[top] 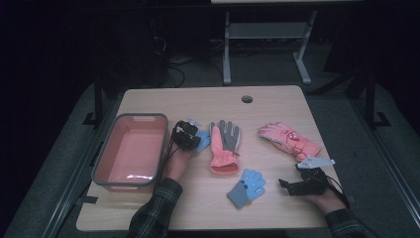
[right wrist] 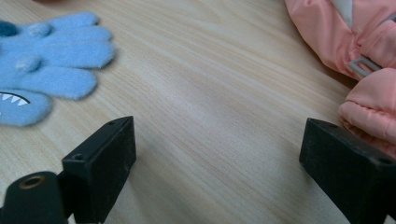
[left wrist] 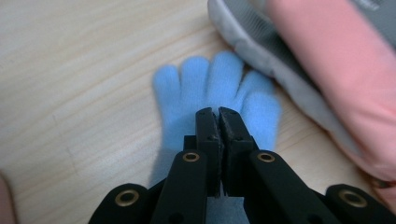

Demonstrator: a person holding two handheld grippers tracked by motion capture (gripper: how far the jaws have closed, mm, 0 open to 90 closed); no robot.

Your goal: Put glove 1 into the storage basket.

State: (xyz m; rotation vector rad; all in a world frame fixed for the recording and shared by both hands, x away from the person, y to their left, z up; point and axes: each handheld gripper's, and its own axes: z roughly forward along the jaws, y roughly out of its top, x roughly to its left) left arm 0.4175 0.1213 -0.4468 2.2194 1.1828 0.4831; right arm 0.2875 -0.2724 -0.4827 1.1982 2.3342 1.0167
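Observation:
A small light-blue glove (top: 203, 142) (left wrist: 205, 79) lies flat beside a pink and grey glove (top: 225, 144) (left wrist: 327, 60). My left gripper (top: 194, 137) (left wrist: 218, 112) hovers over the blue glove's palm with its jaws shut together; I cannot tell whether any fabric is pinched between them. A second blue glove (top: 247, 187) (right wrist: 56, 51), with a toothy face on it, lies near the front edge. My right gripper (top: 285, 186) (right wrist: 219, 135) rests open on bare wood between that glove and a padded pink ski glove (top: 289, 140) (right wrist: 355, 32), with nothing between its jaws.
A pink bin with a grey rim (top: 141, 117) stands at the left of the wooden table (top: 208, 101), close to my left hand. A round cable hole (top: 247, 99) sits near the far edge. Metal table legs (top: 227, 49) stand behind on the dark floor.

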